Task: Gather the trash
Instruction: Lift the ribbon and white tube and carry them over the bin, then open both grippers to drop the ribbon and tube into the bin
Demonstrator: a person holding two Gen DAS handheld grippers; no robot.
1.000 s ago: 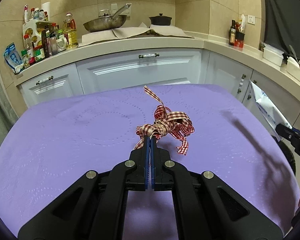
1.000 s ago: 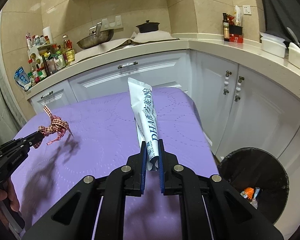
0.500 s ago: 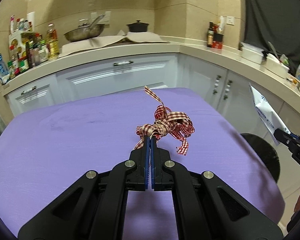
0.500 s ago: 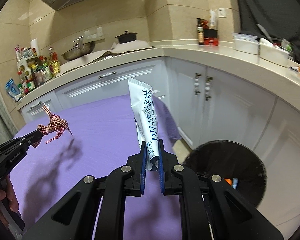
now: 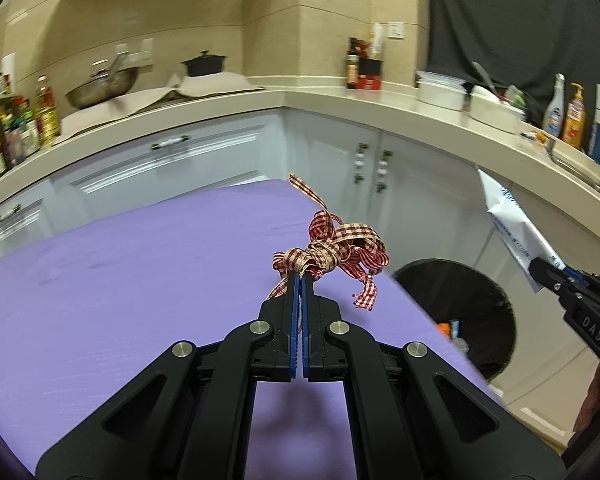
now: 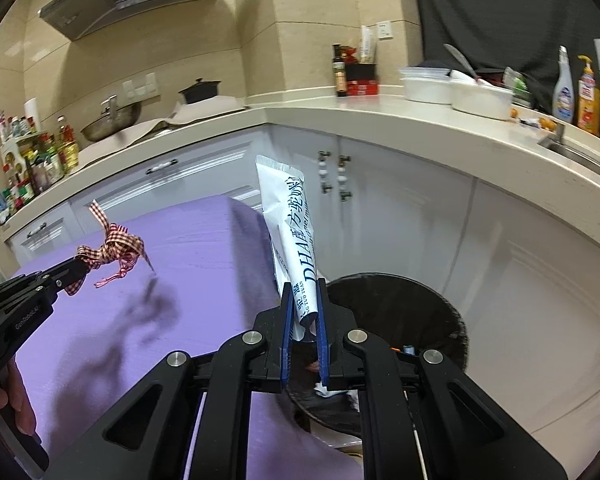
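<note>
I am carrying the ribbon pinched in the left hand-held gripper above the desk edge and the sachet clamped in the right hand-held gripper over the bin; releasing the left early is risking a miss.

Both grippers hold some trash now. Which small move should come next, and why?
Probably carry the right gripper a little further over the black bin, then open its jaws. It is shut on the white packet, and the bin's opening lies just beyond and below.
</note>
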